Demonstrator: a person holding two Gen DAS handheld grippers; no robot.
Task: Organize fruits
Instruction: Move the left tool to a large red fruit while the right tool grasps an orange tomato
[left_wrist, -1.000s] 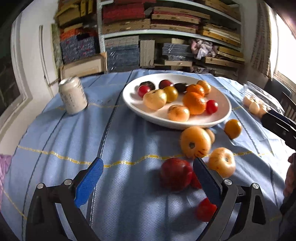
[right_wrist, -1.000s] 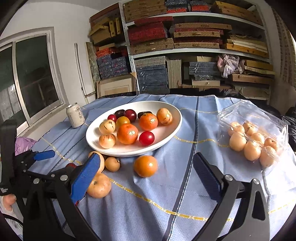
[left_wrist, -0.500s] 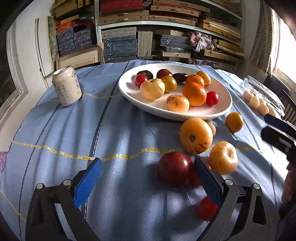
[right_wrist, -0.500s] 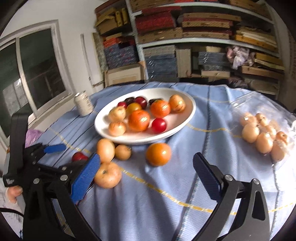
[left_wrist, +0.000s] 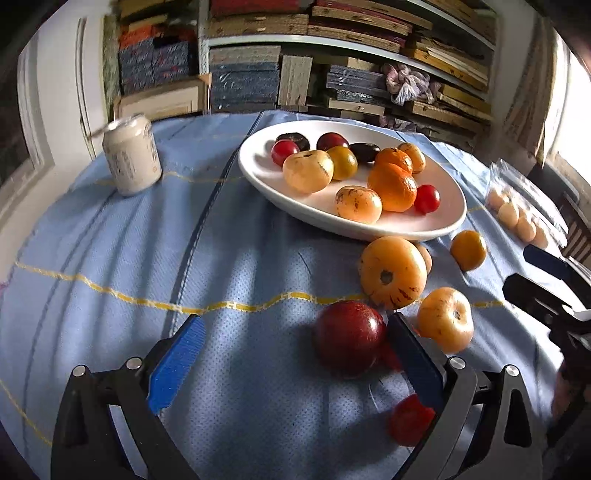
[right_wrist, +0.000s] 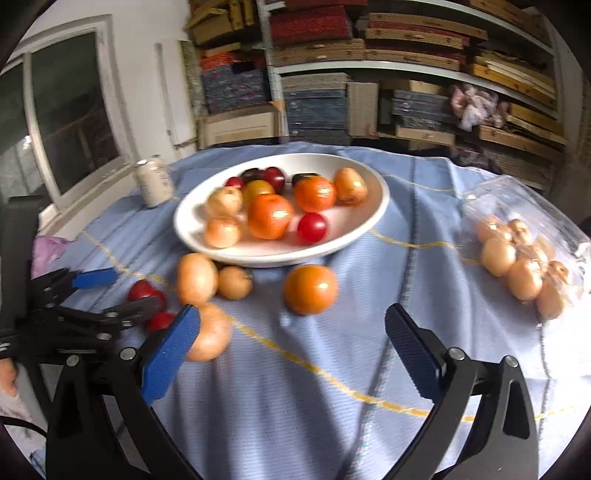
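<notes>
Left gripper spread wide, dark red fruit just inside its right finger, small red ones crowding beside; right gripper spread over bare cloth near the loose orange; risk: nudging, rolling fruit away from the plate.

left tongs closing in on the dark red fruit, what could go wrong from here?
1. The left tongs are open, and the dark red fruit sits against the right-hand finger, off centre; closing may roll it away.
2. A small red tomato lies under that finger and could get squashed or knocked.
3. The right tongs hang open close by, near the loose orange fruit; the two could collide.
</notes>
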